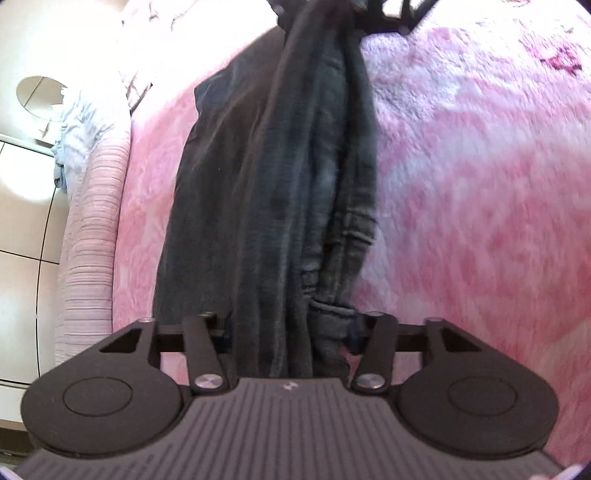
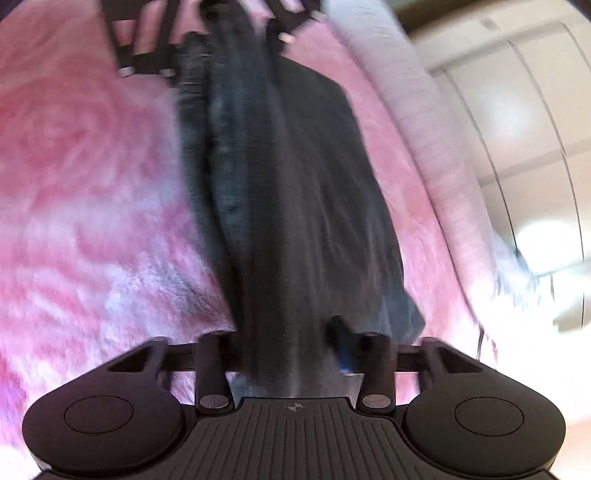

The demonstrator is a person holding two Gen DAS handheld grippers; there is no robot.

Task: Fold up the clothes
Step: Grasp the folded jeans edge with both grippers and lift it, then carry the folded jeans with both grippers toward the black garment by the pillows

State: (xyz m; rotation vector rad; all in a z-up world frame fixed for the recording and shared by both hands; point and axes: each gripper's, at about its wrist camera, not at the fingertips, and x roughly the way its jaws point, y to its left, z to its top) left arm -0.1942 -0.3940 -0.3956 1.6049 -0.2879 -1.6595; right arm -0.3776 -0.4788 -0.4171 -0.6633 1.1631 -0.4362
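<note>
A pair of dark grey jeans is stretched in a long bunched strip above a pink fluffy blanket. My left gripper is shut on one end of the jeans, near a belt loop and waistband. At the top of the left wrist view, the other gripper holds the far end. In the blurred right wrist view, my right gripper is shut on the jeans, and the left gripper shows at the top, holding the opposite end.
The pink blanket covers a bed with a striped pale mattress edge on one side. Beyond that edge lies white tiled floor. A light blue cloth hangs over the bed corner.
</note>
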